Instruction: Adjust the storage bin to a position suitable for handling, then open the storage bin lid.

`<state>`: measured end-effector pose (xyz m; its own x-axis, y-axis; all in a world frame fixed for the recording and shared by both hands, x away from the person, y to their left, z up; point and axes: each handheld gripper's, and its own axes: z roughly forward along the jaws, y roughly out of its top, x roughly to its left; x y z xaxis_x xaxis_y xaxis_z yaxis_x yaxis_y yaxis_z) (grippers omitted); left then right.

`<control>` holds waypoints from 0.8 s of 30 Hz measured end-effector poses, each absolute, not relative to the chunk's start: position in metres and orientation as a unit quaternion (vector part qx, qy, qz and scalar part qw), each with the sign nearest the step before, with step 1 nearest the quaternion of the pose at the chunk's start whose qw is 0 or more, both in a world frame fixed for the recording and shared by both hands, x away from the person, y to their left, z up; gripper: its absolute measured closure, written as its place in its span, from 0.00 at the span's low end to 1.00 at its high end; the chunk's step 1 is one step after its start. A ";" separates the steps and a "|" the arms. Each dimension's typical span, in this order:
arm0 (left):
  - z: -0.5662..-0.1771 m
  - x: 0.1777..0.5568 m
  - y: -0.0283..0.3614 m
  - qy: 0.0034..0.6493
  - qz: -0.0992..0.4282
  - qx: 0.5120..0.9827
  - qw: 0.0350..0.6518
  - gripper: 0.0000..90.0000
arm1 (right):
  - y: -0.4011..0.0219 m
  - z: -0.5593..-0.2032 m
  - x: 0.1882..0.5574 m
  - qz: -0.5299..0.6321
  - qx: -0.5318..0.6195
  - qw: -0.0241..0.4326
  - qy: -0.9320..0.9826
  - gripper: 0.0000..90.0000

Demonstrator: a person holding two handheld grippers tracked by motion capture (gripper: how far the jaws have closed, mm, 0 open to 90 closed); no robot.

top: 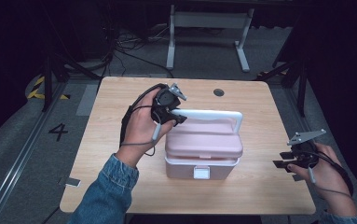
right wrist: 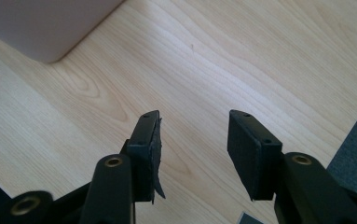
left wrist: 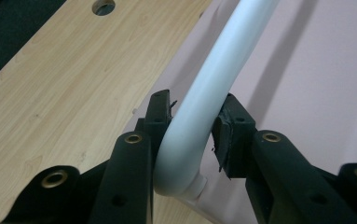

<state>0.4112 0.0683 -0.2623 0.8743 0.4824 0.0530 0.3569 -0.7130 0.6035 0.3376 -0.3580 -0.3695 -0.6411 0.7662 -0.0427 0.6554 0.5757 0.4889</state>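
Closed pink box [top: 203, 150], white handle [top: 211, 113] upright, mid-table.

High view: looking forward and down, taking in the whole table [top: 120, 186].
Left gripper view: sitting close against the box [left wrist: 306, 93], facing the far edge.
Right gripper view: hovering near the tabletop, sharing the box corner.

Bright, evenly lit table [top: 120, 177]; dark, dim surroundings; slight softness.

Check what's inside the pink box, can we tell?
No. The pink box sits lid down with its white front latch in place, so the contents are covered. Visible on top: the raised white handle, with the left claw shut on its corner.
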 end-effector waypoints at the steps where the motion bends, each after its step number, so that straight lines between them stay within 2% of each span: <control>1: -0.262 0.412 0.068 0.229 0.107 0.918 0.306 0.77 | -0.357 -0.369 0.337 0.225 0.406 0.123 0.877 0.62; 6: -0.260 0.419 0.070 0.232 0.100 0.916 0.311 0.77 | -0.354 -0.363 0.334 0.266 0.392 0.122 0.872 0.67; 16: -0.260 0.429 0.073 0.247 0.094 0.907 0.329 0.76 | -0.342 -0.351 0.332 0.333 0.364 0.137 0.859 0.67; 20: -0.258 0.434 0.072 0.250 0.098 0.906 0.326 0.75 | -0.332 -0.345 0.329 0.379 0.345 0.105 0.852 0.65; 24: -0.258 0.438 0.071 0.257 0.105 0.902 0.330 0.75 | -0.321 -0.336 0.325 0.409 0.324 0.105 0.846 0.65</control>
<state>0.4383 0.0707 -0.2579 0.8460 0.5329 0.0203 0.3943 -0.6507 0.6489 0.3253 -0.3212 -0.3363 -0.7675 0.6351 0.0868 0.4625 0.4549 0.7610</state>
